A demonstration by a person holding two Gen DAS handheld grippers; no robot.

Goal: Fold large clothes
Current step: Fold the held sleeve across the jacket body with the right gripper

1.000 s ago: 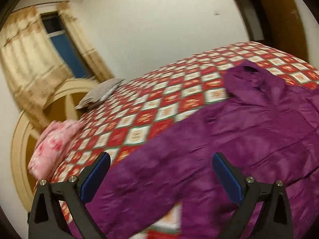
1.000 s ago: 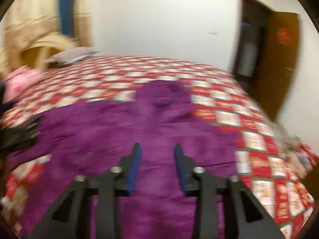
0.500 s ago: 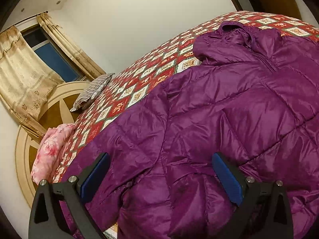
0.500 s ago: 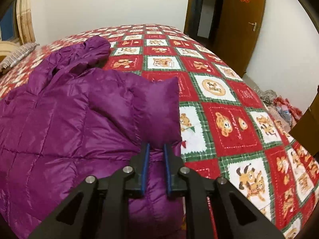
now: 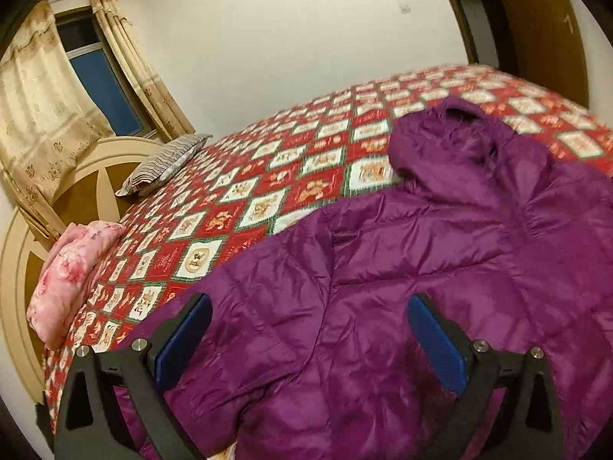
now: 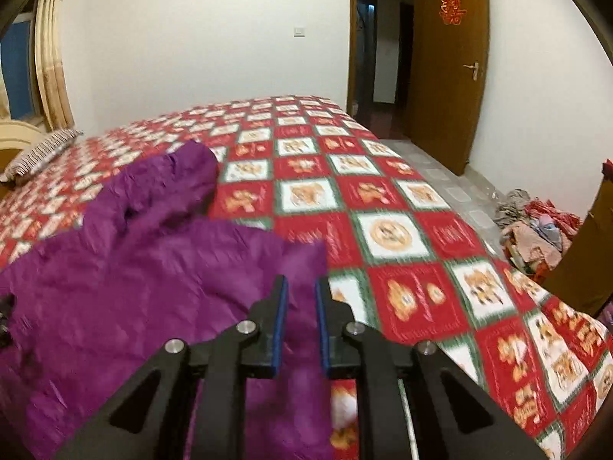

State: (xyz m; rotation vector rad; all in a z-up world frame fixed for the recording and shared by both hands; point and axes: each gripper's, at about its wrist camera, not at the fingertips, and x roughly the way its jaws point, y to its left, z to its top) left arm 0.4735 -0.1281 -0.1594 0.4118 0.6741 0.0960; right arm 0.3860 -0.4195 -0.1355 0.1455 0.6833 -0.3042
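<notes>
Two grippers are in play over one purple quilted puffer jacket [image 5: 440, 268], which lies spread on the bed's red, white and green patchwork quilt [image 5: 237, 207] with its hood [image 5: 459, 142] pointing toward the far white wall. Compared with half a second ago, my left view has pulled back: the jacket then filled most of the picture, and now a broad stretch of quilt shows beyond its shoulder. My left gripper [image 5: 310, 341] has its blue-padded fingers spread wide, holding nothing, with the jacket's sleeve and side panel lying between and beneath them; that spread is unchanged. My right gripper [image 6: 300, 322] has its fingers drawn close, a narrow gap between the pads, and purple fabric runs through that gap at the jacket's right edge, so it looks clamped on the cloth as before, though motion blur softens the contact. The folded-up flap of sleeve that stood ahead of the right fingers earlier now lies lower and flatter. At the head of the bed sit a grey striped pillow [image 5: 164, 165] and a pink floral folded blanket [image 5: 72, 276], both well apart from the jacket. On the tiled floor near the open brown wooden door [image 6: 448, 65] sits a heap of mixed clothes [image 6: 536, 230].
</notes>
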